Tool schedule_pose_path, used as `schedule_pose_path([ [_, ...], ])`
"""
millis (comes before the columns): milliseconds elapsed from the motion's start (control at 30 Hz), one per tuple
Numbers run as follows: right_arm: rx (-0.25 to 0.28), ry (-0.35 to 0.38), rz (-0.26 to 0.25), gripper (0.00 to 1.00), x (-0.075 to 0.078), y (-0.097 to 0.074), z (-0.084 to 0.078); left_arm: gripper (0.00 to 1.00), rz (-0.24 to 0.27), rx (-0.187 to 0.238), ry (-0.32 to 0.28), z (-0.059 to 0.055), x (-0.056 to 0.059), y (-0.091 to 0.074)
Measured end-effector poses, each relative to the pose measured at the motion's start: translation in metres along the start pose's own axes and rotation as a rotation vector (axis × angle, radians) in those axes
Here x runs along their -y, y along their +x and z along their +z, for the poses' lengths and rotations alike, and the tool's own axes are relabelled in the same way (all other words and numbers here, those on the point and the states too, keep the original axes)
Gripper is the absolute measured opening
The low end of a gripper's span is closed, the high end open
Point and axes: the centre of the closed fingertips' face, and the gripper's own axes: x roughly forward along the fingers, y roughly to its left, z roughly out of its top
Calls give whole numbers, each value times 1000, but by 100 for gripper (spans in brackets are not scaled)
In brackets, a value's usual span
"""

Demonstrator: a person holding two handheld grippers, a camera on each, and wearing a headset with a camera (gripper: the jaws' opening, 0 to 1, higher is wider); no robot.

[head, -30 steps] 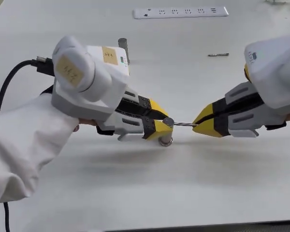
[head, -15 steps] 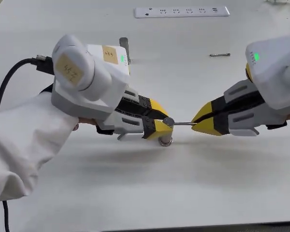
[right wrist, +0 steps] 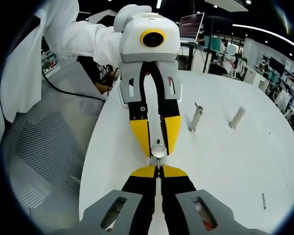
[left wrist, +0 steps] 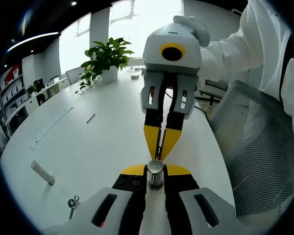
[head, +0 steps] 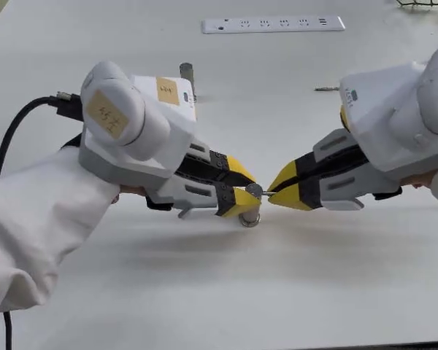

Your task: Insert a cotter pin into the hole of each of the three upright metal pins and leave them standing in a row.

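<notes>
Left gripper is clamped round the upright metal pin, which is stood on the table. Right gripper is pinched on the cotter pin, its tip set against the pin's head. The cotter pin is best held level and fed straight through the hole.

- The white-and-grey left gripper had black links, yellow-tipped jaws and two tan paper labels.
- The white-and-grey right gripper had the same black links and yellow-tipped jaws.
- The upright round metal pin was dull silver-grey.
- The thin cotter pin was silver.
- The plain smooth bench was off-white, with no pattern.
- The long power strip was white.
- The curved cable was black.
- The cloth sleeve was white.
</notes>
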Motion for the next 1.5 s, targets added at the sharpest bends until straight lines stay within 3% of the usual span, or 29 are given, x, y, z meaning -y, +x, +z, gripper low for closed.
schedule_pose_path([
  [233,-8,-31,10,0,-3,1,2,10,0,1,-1,0,1,-1],
  [367,-10,-39,-4,20,-5,-1,1,10,-1,1,-4,-1,1,-1],
  [733,-11,5,-29,9,-2,-17,-10,10,2,0,-8,-1,1,-1],
  [1100,2,27,-20,0,-3,-13,-6,10,9,0,-14,-2,1,-1],
  [1500,5,26,-4,0,-3,-9,-1,10,12,1,-19,-2,1,-1],
])
